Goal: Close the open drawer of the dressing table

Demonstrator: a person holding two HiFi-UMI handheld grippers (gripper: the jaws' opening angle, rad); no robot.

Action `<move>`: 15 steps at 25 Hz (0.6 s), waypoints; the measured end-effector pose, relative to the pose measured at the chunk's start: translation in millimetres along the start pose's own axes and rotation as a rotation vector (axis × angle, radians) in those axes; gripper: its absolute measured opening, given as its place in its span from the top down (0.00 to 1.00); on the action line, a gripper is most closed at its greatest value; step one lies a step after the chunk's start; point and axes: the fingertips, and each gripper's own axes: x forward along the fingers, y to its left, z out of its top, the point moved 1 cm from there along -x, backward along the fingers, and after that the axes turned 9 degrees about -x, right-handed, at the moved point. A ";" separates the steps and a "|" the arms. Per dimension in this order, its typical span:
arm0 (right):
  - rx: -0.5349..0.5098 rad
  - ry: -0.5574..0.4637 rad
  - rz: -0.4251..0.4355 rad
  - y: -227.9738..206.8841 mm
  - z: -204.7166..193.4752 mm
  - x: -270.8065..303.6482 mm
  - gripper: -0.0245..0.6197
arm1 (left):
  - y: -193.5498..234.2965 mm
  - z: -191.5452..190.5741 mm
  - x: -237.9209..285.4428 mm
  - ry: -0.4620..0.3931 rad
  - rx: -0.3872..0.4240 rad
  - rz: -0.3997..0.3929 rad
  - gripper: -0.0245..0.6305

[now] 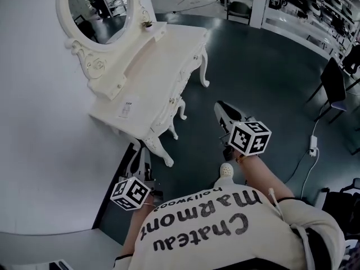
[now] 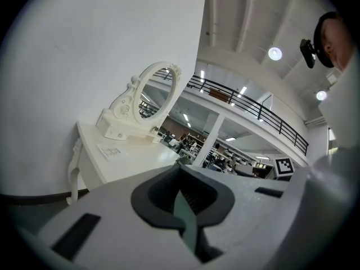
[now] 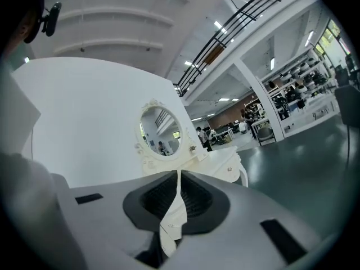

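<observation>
Drawers [image 1: 183, 80] along the front of the cream-white carved wooden dressing table [image 1: 152, 61] looked flush, none seen pulled out, so the task's drawer seemed to lie shut. Their contents were hidden. The table stood against the plain white wall [image 1: 34, 94] under its oval mirror [image 1: 98, 7], well apart from the person [image 1: 225, 229]. The grey left gripper [image 2: 181, 191] and grey right gripper [image 3: 178, 193] each had jaws pressed together on nothing. Should a drawer prove ajar, a square, even push on its front would probably serve best.
</observation>
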 end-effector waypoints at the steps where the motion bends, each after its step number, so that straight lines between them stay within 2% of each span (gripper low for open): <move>1: -0.014 0.006 0.001 1.4 -0.5 -4.7 0.90 | -3.9 -1.4 -2.0 -0.003 0.005 -0.002 0.95; 9: -0.104 0.065 0.053 -8.7 -1.9 -29.3 0.90 | -39.8 -13.4 -2.0 -0.045 0.014 0.021 0.95; 15: -0.155 0.112 0.111 -34.8 1.4 -45.8 0.90 | -72.5 -41.4 1.3 -0.061 0.000 0.072 0.95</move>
